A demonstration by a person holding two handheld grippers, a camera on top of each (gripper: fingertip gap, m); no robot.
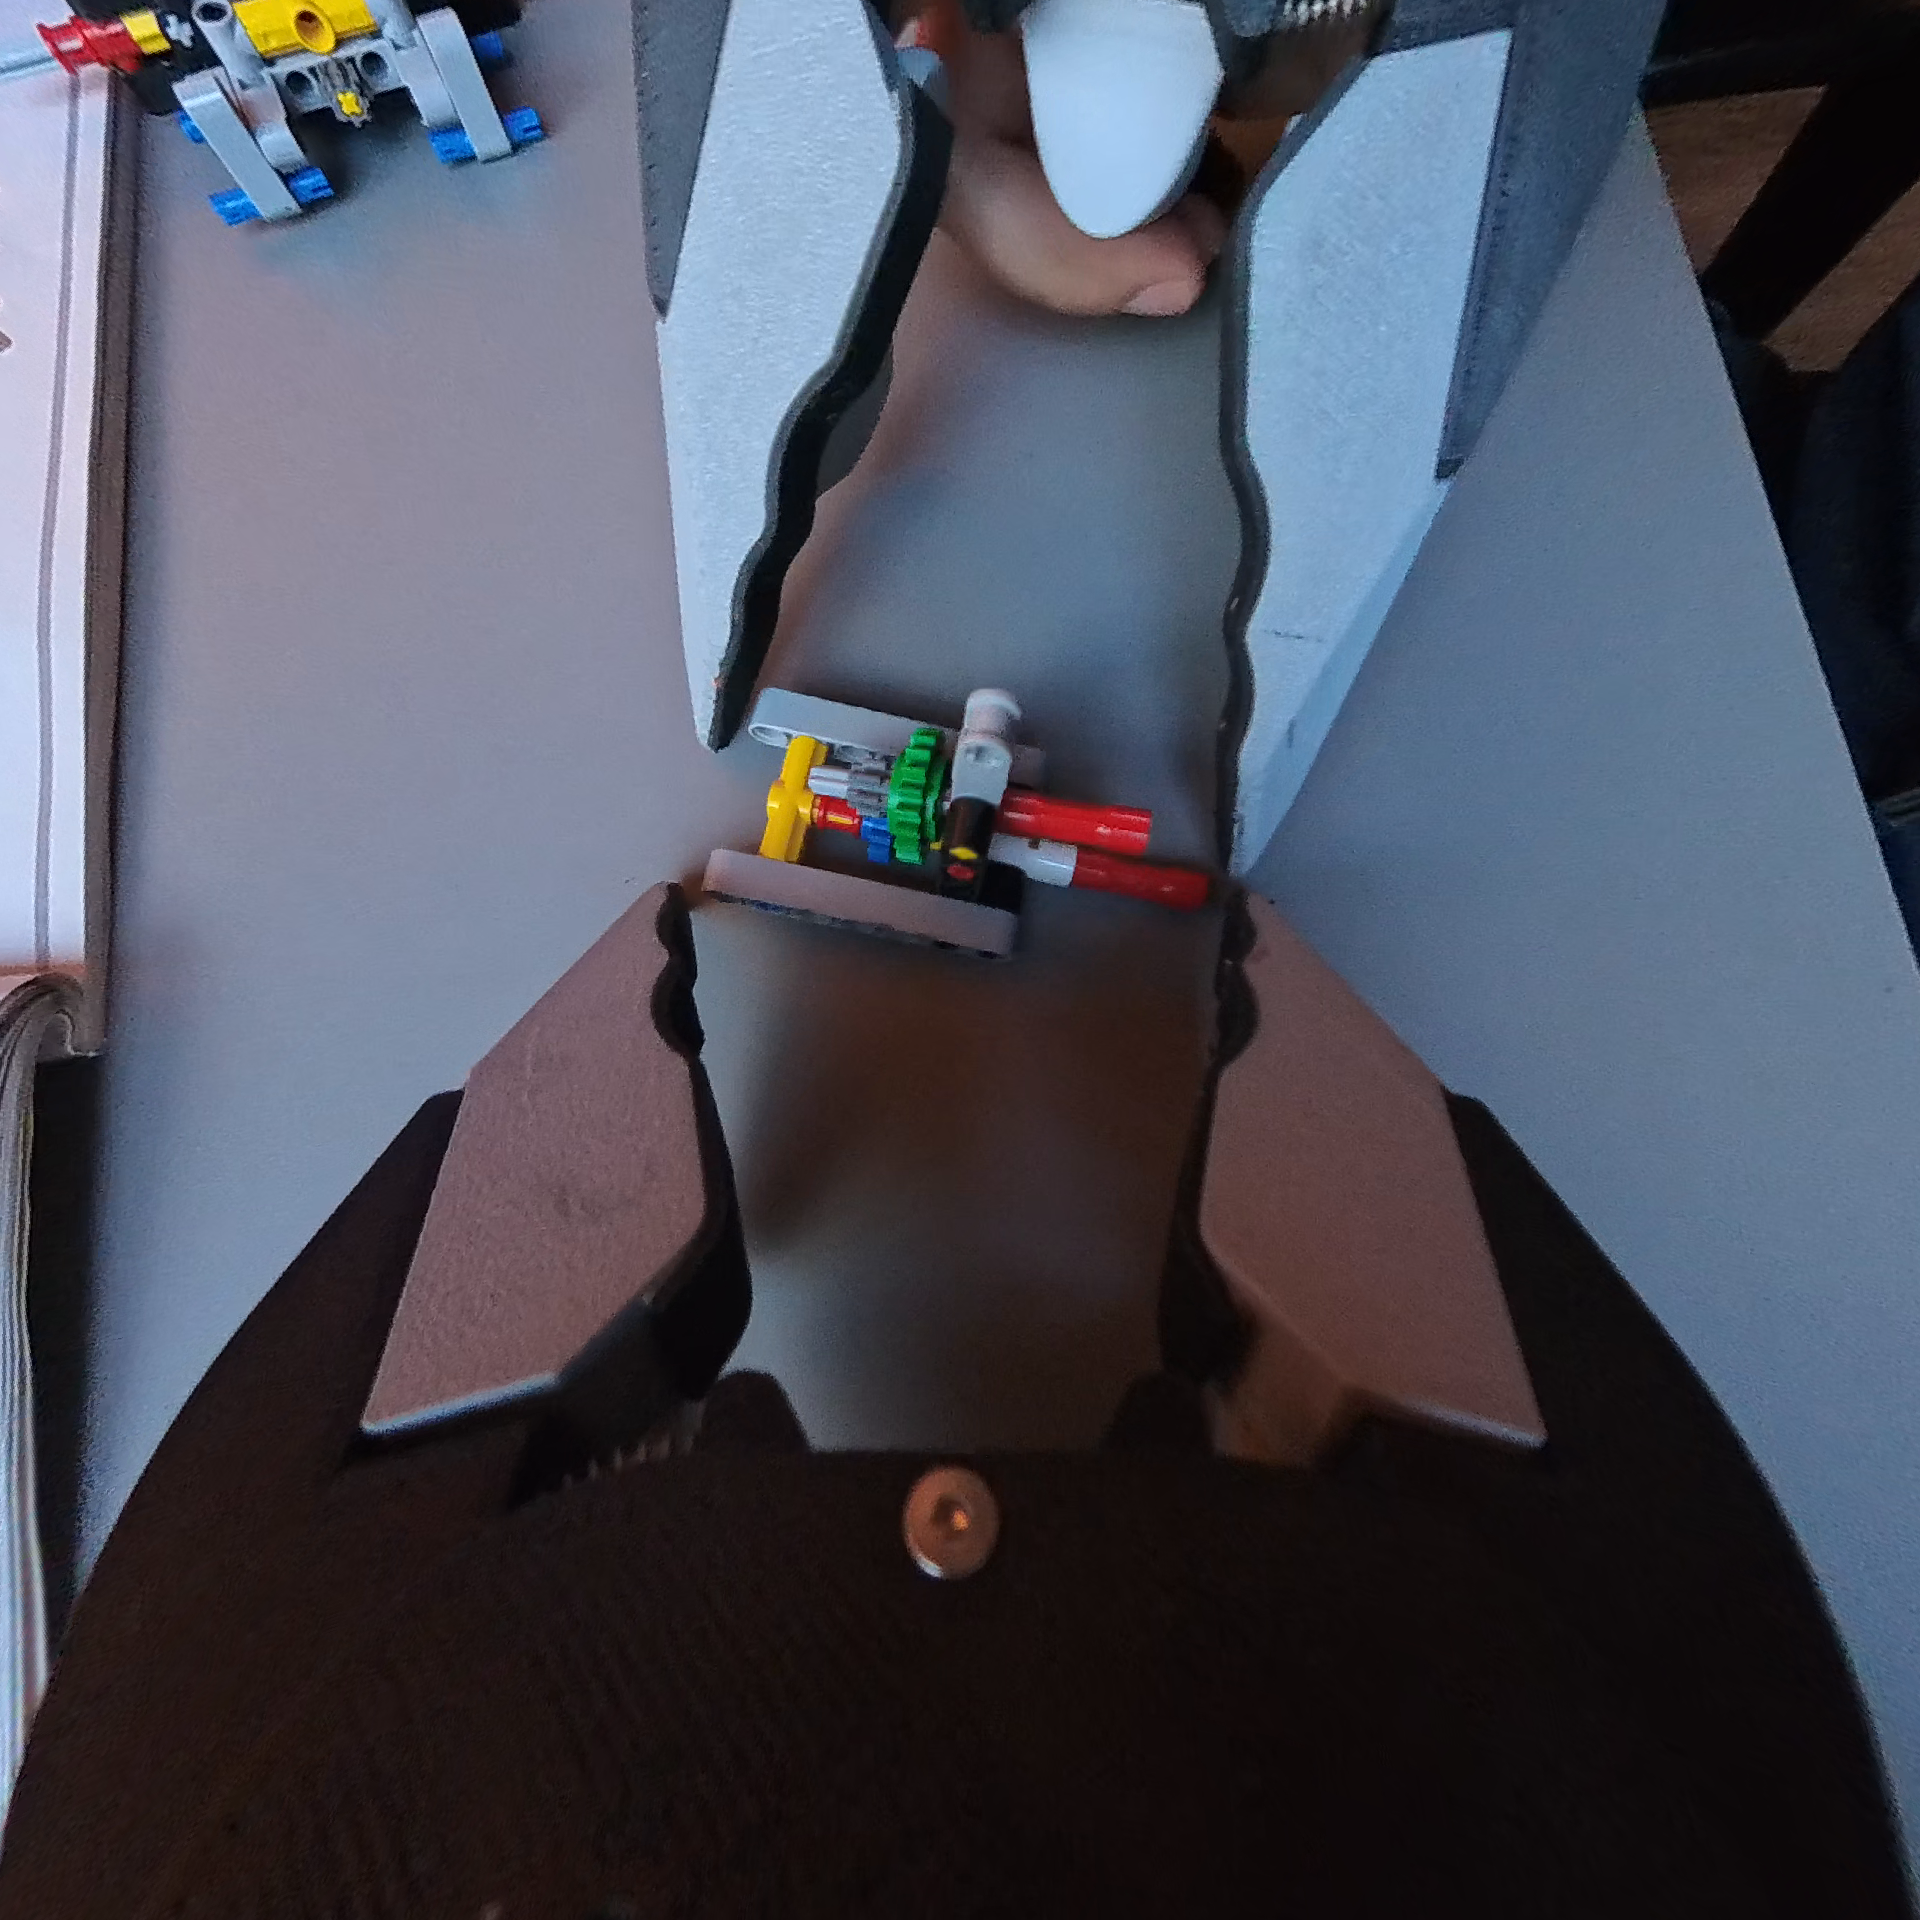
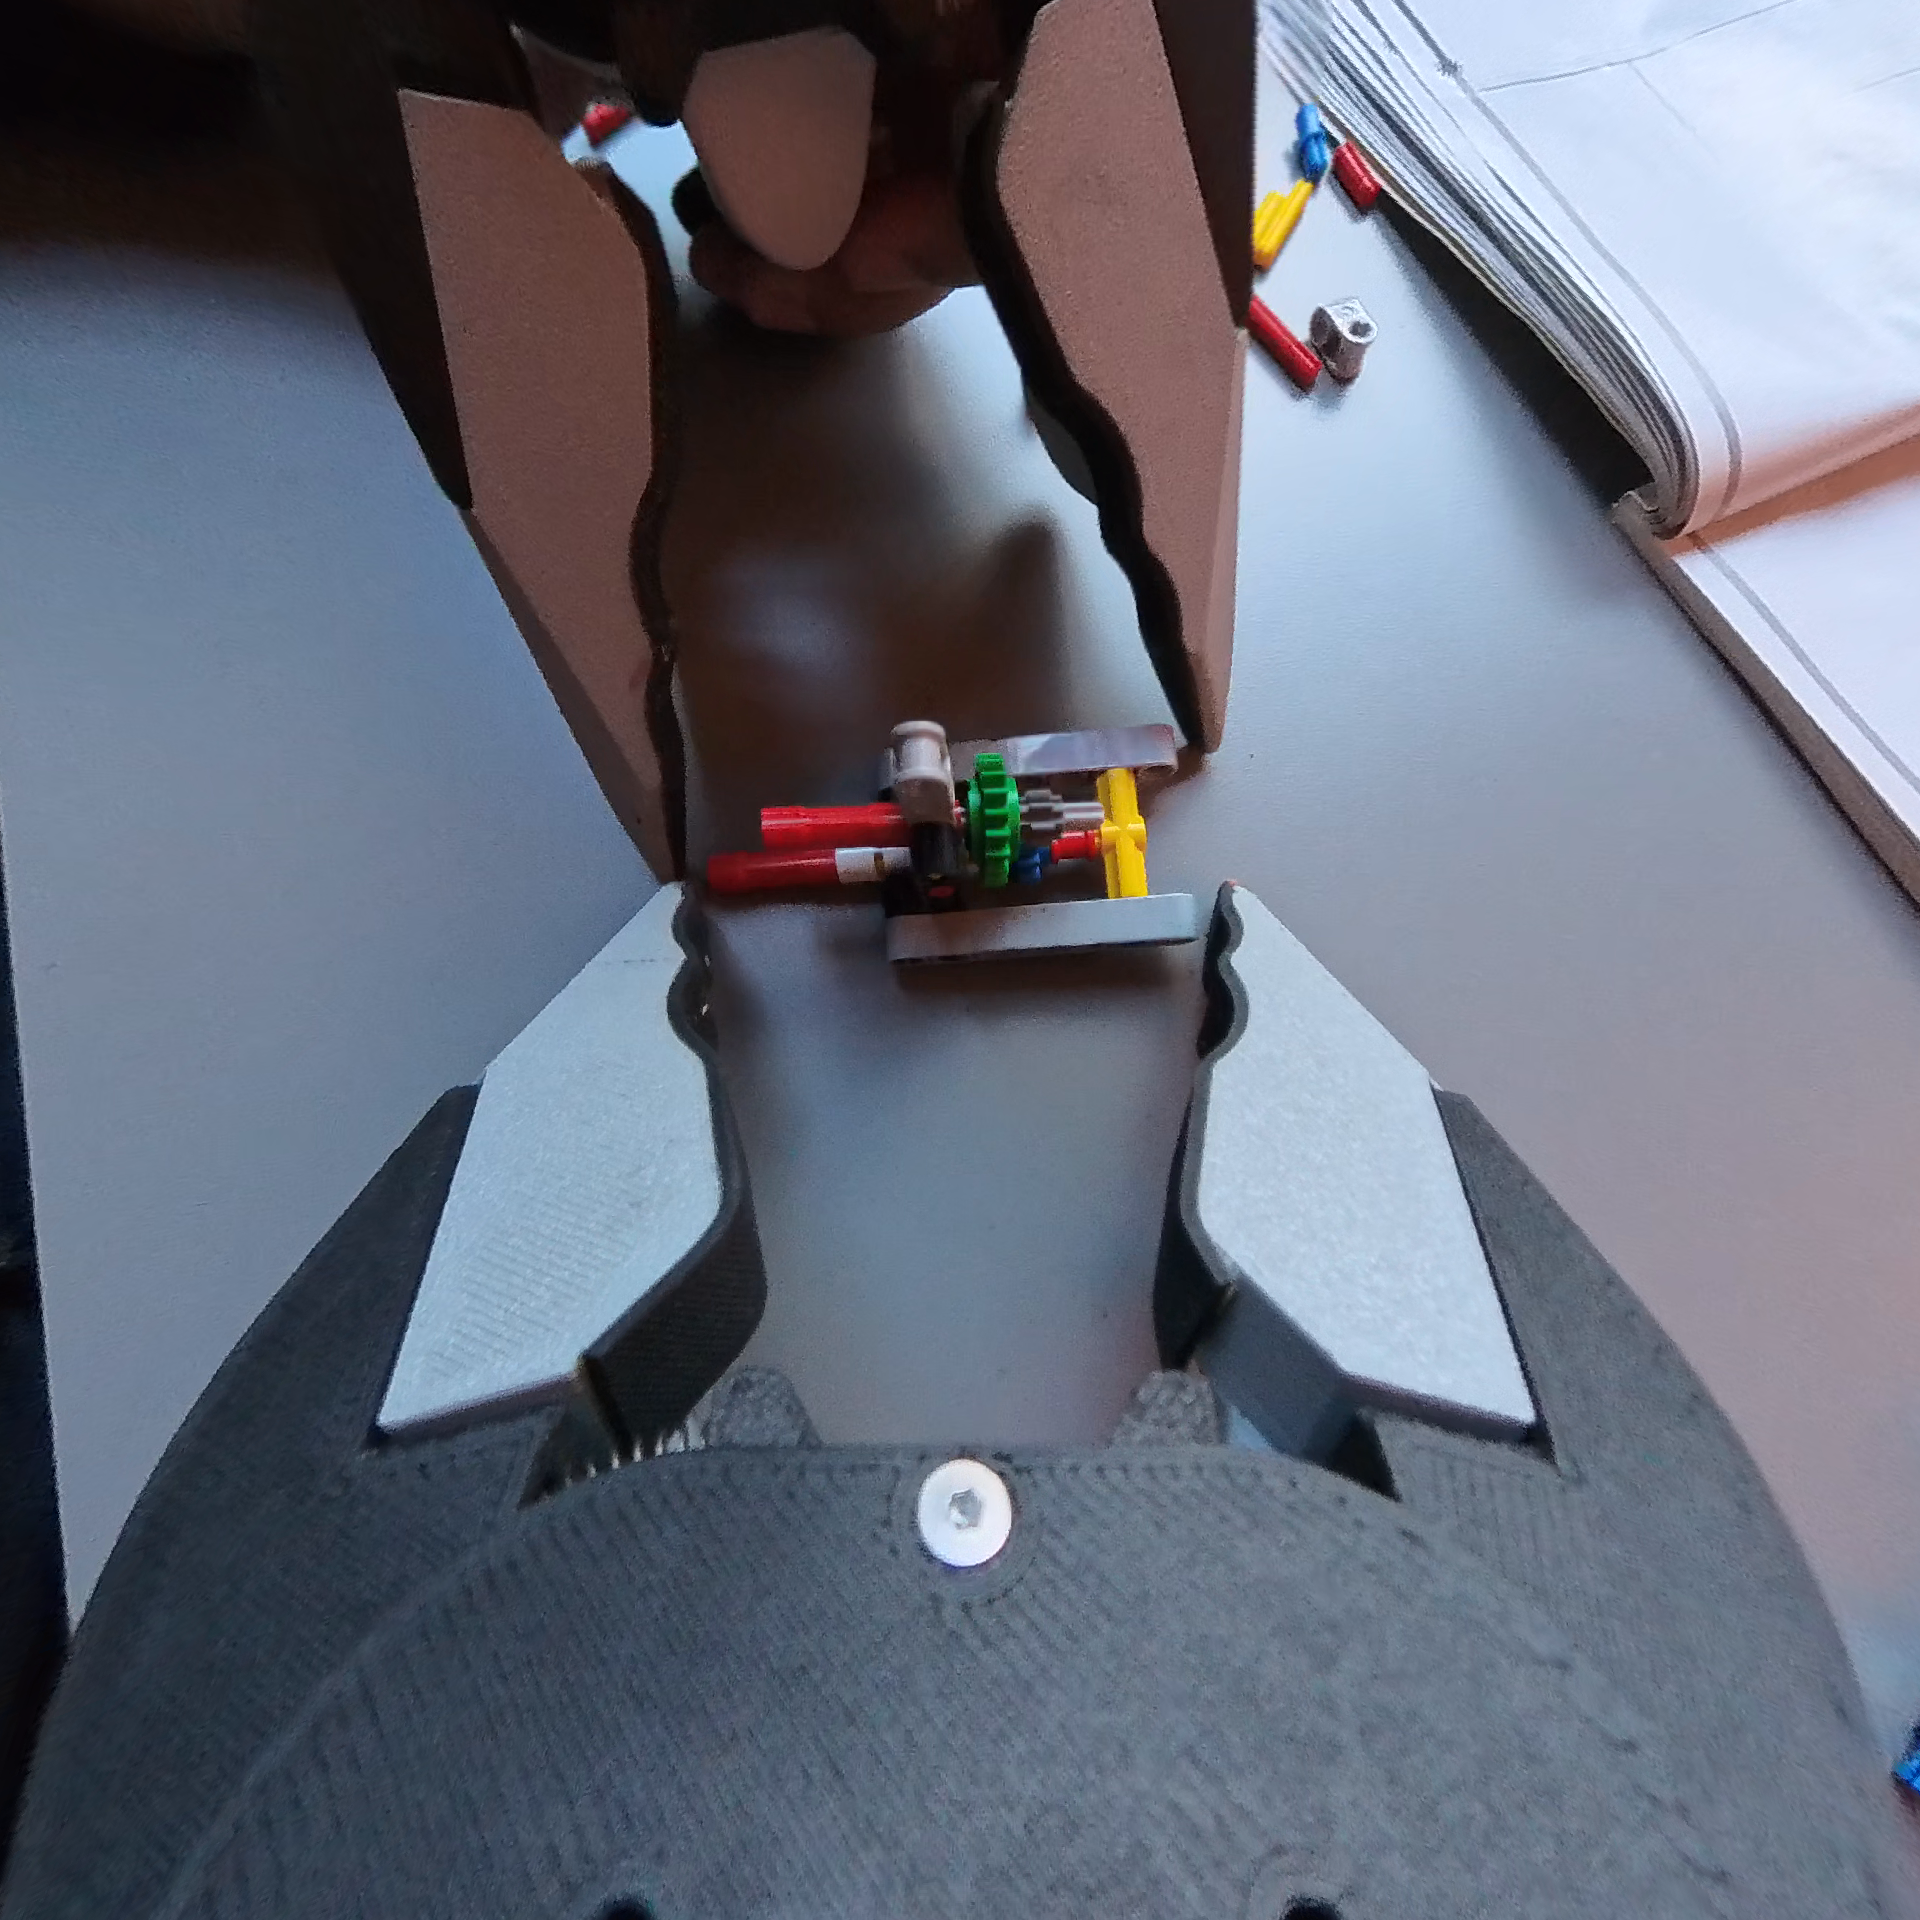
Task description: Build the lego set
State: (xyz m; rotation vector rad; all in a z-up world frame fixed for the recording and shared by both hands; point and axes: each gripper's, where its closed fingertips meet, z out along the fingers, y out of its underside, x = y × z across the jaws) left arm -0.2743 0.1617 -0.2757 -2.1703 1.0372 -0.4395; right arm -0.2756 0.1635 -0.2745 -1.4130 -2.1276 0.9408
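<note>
Left gripper (image 1: 951, 894) wide open, right gripper (image 2: 951, 904) likewise, small brick gear assembly (image 1: 935, 821) ungripped between.

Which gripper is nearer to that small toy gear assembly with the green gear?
Neither clearly: the left gripper and right gripper face each other, both open, fingertips flanking the gear assembly on the table from opposite sides.

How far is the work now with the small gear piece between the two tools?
Done: a small gear assembly is built, with green gear and red axles, lying on the table. In hand: nothing; left tool and right tool are open around it. Left: loose pins remain unused.
</note>
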